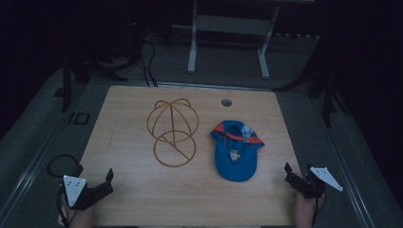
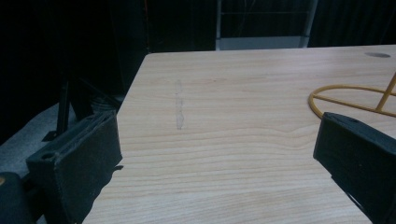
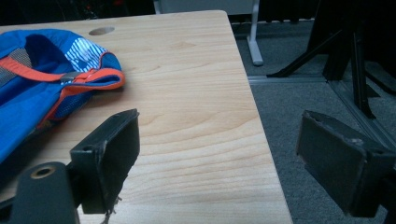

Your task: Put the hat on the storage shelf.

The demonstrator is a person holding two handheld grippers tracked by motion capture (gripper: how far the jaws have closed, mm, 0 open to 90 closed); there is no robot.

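Both my left gripper (image 1: 107,183) and right gripper (image 1: 291,175) gape wide, empty; that floppy blue fabric cap (image 1: 235,152) looks light, so I'd pinch its stiffer brim.

The light wood-grain surface (image 1: 133,190) has a round hole (image 1: 226,102) near its far edge. A golden wire cap frame (image 1: 172,131) lies on it, a blue cap (image 1: 235,150) with orange trim just beside it.
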